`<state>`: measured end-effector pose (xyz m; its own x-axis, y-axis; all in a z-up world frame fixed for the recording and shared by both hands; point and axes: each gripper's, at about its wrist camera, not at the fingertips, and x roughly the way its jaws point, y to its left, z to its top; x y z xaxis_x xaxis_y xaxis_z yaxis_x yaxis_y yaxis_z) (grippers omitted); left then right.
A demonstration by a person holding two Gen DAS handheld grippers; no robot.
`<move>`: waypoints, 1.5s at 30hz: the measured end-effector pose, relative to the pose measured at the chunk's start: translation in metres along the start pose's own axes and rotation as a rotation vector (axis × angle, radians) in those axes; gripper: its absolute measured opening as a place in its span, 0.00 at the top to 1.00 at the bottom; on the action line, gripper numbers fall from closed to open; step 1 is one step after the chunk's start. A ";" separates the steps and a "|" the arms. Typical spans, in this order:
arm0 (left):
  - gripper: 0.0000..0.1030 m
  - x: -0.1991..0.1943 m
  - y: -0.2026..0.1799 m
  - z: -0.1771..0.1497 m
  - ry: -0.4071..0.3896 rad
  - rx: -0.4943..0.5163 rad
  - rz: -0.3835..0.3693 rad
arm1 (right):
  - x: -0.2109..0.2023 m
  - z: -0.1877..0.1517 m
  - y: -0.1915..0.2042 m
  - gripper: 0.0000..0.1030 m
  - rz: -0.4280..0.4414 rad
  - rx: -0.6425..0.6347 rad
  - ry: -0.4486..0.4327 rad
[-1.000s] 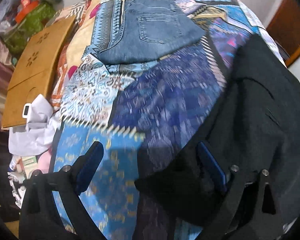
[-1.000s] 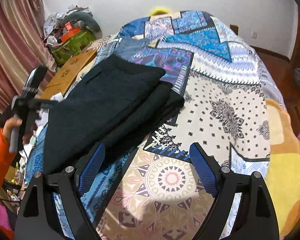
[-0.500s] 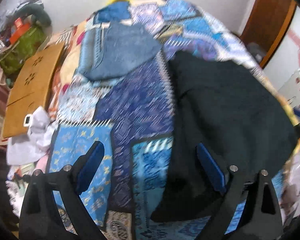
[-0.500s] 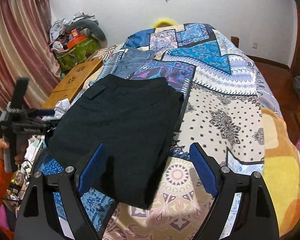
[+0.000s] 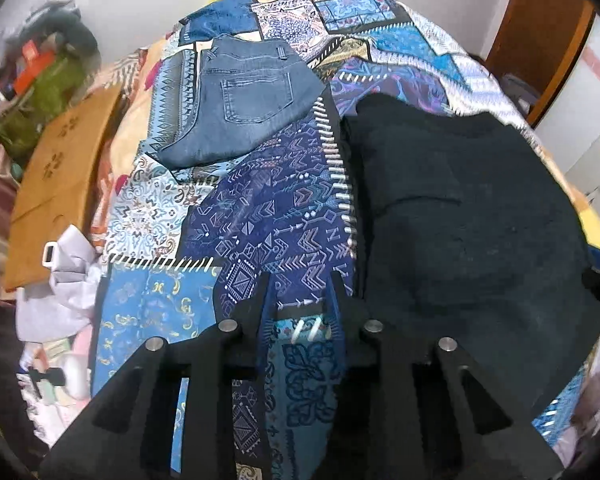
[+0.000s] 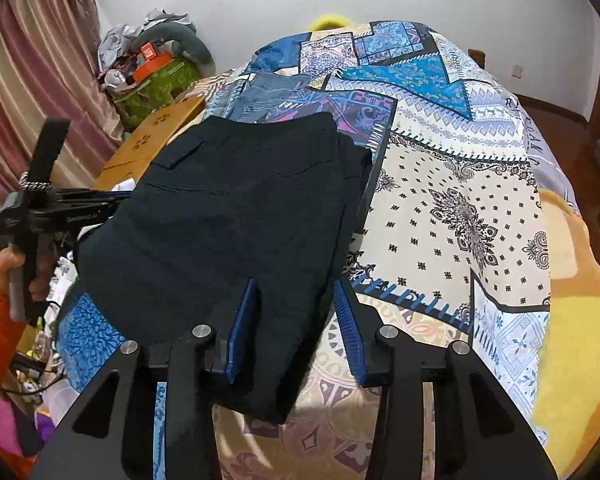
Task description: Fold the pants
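Well, stage: the black pants (image 6: 236, 216) lie on the bed (image 6: 460, 184) as a compact folded block, several layers thick from the look of the stepped right edge, so most of the folding seems done.
Pants, seen from the right jaws: spread ahead and to the left, with the near corner running down between the two blue pads.
Right gripper (image 6: 296, 320): jaws part-closed with a clear gap; cloth lies in that gap, but I cannot tell whether the pads pinch it or only hover over it.
Pants, seen from the left jaws: just beside and to the right, their left edge close to the right finger, not between the fingers.
Left gripper (image 5: 298, 300): jaws narrowed, nothing held, only bedspread showing in the gap.
Done: legs brought together and length folded up, judging by the short squarish shape.
Left: perhaps one last fold, or a squaring-up of the near corner, which hangs a little askew.
Elsewhere: folded jeans (image 5: 244, 96) sit well ahead of the left jaws, apart from the black pair, likely already finished.
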<state>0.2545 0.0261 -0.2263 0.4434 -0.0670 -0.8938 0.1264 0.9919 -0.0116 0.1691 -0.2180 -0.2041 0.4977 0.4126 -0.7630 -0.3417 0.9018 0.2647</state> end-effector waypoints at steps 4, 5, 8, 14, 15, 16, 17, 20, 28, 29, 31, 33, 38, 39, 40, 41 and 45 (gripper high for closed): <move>0.68 -0.020 0.000 0.016 -0.070 0.026 -0.016 | -0.010 0.012 -0.008 0.64 -0.005 0.023 -0.028; 0.59 -0.022 -0.001 0.022 -0.081 0.026 -0.024 | -0.011 0.016 -0.011 0.63 -0.005 0.031 -0.034; 0.44 -0.026 -0.008 0.044 -0.120 0.034 -0.076 | -0.010 0.033 -0.018 0.57 -0.013 0.051 -0.052; 0.44 -0.004 -0.034 0.078 -0.079 0.089 -0.159 | 0.014 0.071 -0.021 0.56 -0.012 0.006 -0.058; 0.44 0.003 -0.038 0.082 -0.062 0.100 -0.167 | 0.021 0.078 -0.020 0.56 -0.015 -0.005 -0.052; 0.44 0.010 -0.041 0.084 -0.045 0.107 -0.170 | 0.027 0.083 -0.020 0.56 -0.014 -0.013 -0.045; 0.44 0.017 -0.044 0.086 -0.024 0.112 -0.165 | 0.032 0.087 -0.019 0.56 -0.010 -0.020 -0.039; 0.38 0.038 -0.055 0.089 0.048 0.146 -0.162 | 0.051 0.098 -0.021 0.56 -0.028 -0.036 -0.018; 0.56 0.044 -0.064 0.092 -0.022 0.197 -0.072 | 0.081 0.095 -0.022 0.63 -0.030 -0.095 0.065; 0.57 0.045 -0.063 0.093 -0.028 0.190 -0.068 | 0.081 0.092 -0.023 0.63 -0.032 -0.098 0.056; 0.63 0.050 -0.060 0.094 -0.042 0.179 -0.018 | 0.082 0.090 -0.026 0.63 -0.023 -0.080 0.055; 0.63 0.055 -0.056 0.095 -0.044 0.170 0.013 | 0.083 0.089 -0.030 0.63 -0.005 -0.049 0.055; 0.63 0.039 -0.048 0.095 -0.077 0.144 0.000 | 0.074 0.091 -0.027 0.63 -0.036 -0.043 0.053; 0.63 0.032 -0.049 0.094 -0.097 0.153 0.009 | 0.068 0.091 -0.024 0.63 -0.051 -0.053 0.048; 0.63 0.025 -0.049 0.093 -0.113 0.159 0.014 | 0.064 0.092 -0.023 0.63 -0.061 -0.058 0.041; 0.62 0.018 -0.049 0.092 -0.129 0.164 0.014 | 0.058 0.092 -0.022 0.63 -0.075 -0.064 0.027; 0.42 -0.012 -0.044 0.087 -0.185 0.151 -0.027 | 0.030 0.093 -0.015 0.54 -0.095 -0.072 -0.029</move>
<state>0.3208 -0.0266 -0.1757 0.5912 -0.1257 -0.7966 0.2652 0.9631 0.0448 0.2633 -0.2076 -0.1765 0.5528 0.3300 -0.7652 -0.3473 0.9259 0.1484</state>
